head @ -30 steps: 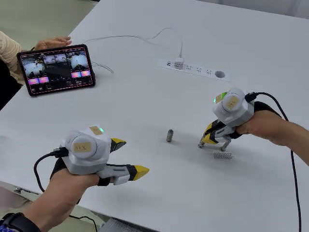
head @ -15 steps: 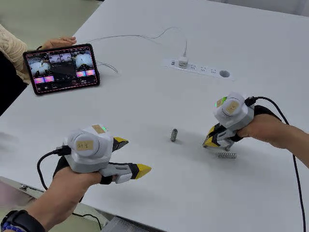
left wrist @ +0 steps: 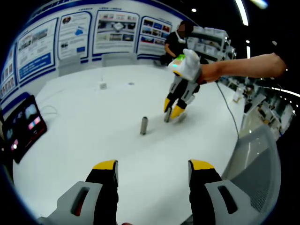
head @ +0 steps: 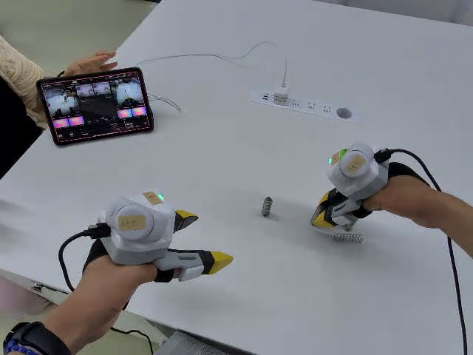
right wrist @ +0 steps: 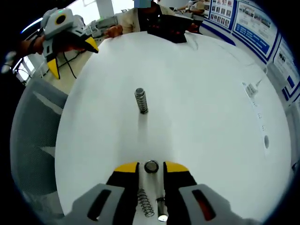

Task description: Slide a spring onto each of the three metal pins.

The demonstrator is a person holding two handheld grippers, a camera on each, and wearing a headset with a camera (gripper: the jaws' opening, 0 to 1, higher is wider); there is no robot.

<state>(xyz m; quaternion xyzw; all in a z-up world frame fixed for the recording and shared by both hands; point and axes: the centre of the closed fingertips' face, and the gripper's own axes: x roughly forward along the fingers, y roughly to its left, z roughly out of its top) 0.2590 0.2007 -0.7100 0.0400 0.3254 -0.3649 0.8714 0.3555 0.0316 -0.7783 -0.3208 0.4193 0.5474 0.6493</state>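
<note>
Right gripper view: right gripper (right wrist: 151, 168) jaws nearly together round upright pin (right wrist: 151, 165), clamp unclear | loose spring (right wrist: 145, 202) lies just beside, near table (right wrist: 201, 117) edge | left gripper (left wrist: 153, 165) apart, idle | tip: keep pin vertical, feed spring straight down.

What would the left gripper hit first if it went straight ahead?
Probably the sprung pin standing mid-table: it sits almost on the line between the left gripper's open jaws, just left of centre. The right gripper lies beyond. Height is unclear, so it might pass over.
</note>
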